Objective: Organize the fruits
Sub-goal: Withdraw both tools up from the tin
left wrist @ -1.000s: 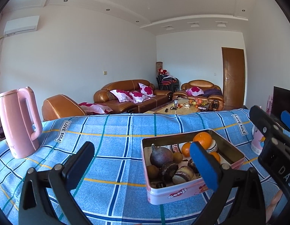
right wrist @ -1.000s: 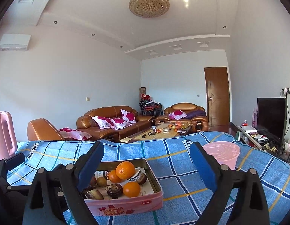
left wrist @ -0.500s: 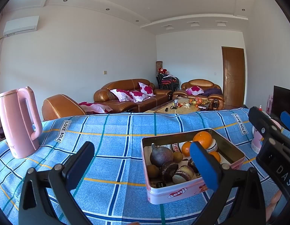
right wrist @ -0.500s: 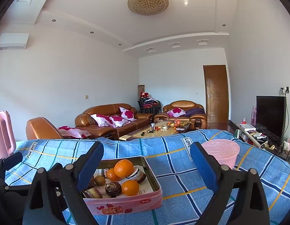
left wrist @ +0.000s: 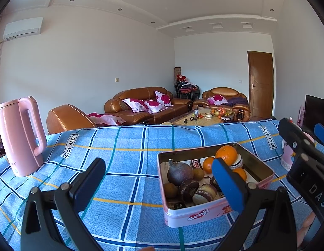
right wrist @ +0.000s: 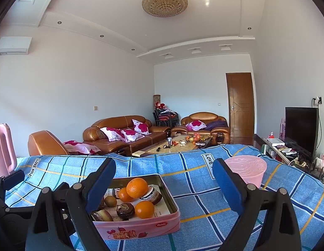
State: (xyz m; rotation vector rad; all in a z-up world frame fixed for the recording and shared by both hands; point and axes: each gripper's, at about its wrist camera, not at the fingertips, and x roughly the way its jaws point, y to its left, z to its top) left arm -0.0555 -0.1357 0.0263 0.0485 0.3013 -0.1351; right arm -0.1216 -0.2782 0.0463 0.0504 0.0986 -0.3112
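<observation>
Fruits sit in a pink tin on the blue checked cloth, at 4 o'clock in the left view. Left gripper jaws wide, empty. Right gripper jaws wide, empty; tin at its 7 o'clock. Pink kettle at 9 o'clock, pink basket at 3.

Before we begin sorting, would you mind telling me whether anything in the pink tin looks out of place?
Yes: the pink tin mixes fruit with baked goods. Chocolate-coated cakes lie among the oranges and a kiwi. One orange is perched on top of the pile. Nothing is spilled on the blue cloth.
</observation>
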